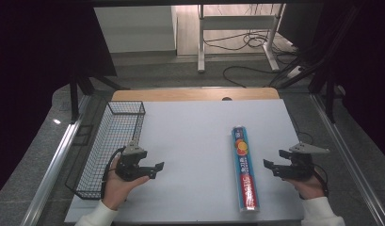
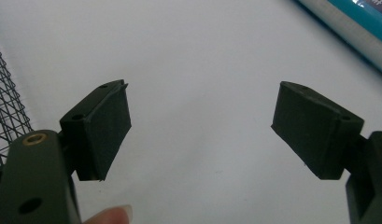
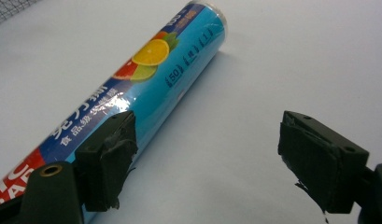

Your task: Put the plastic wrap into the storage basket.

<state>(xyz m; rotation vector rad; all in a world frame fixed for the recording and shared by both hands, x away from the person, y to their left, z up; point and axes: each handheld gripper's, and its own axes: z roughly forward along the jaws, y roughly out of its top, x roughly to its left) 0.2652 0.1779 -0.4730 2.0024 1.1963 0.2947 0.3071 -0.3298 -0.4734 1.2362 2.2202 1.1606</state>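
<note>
Jaws of left gripper (image 1: 155, 170) gape wide, empty; right gripper (image 1: 274, 162) likewise, just beside the roll (image 1: 244, 167).

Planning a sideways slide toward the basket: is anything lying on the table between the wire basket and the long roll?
On the surface, nothing: in the high view the white tabletop between wire basket and roll is bare. The open left claw reaches over part of it.

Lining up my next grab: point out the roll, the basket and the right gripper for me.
roll (image 1: 244, 167), high view, middle of its printed wrapper.
basket (image 1: 125, 108), high view, far wire wall.
right gripper (image 1: 273, 159), high view, midway between its open fingertips, just right of the roll.
</note>
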